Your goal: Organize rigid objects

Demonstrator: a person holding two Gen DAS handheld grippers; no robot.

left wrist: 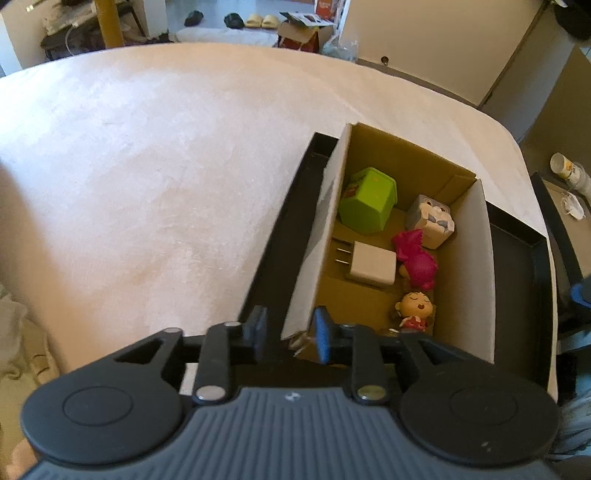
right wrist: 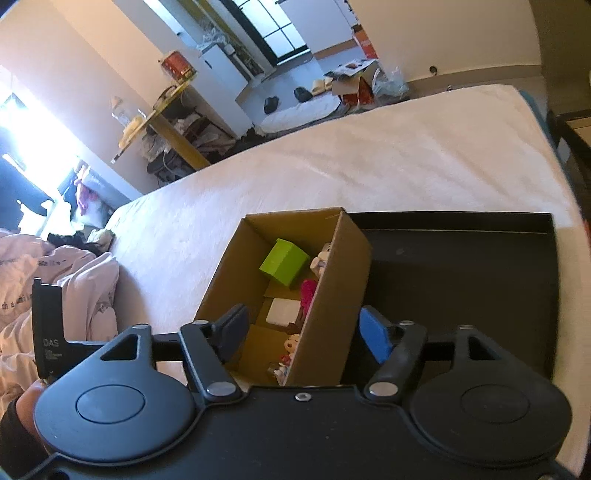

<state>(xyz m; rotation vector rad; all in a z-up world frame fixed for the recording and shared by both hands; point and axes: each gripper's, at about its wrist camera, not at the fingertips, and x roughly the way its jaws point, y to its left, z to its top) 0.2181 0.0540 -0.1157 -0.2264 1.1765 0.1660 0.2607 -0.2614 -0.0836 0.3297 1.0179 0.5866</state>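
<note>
Left wrist view: the cardboard box (left wrist: 476, 266) sits in a black tray (left wrist: 539, 280) on the bed (left wrist: 147, 166), toys inside. Light, stiff walls; grip a rim. Left gripper (left wrist: 290, 332) slightly spread astride the near-left corner, right gripper (right wrist: 306, 332) wide, neither pinching.

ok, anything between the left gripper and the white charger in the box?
Yes: the cardboard box has its left wall, at the near corner, inside the open left gripper. Past that, only bare box floor up to the white charger.

A lived-in home bedroom: a wide bed (right wrist: 369, 155) filled the scene, rumpled pink bedding (right wrist: 55, 280) lay at near left, and slippers (left wrist: 260, 20) sat on the far floor.
</note>
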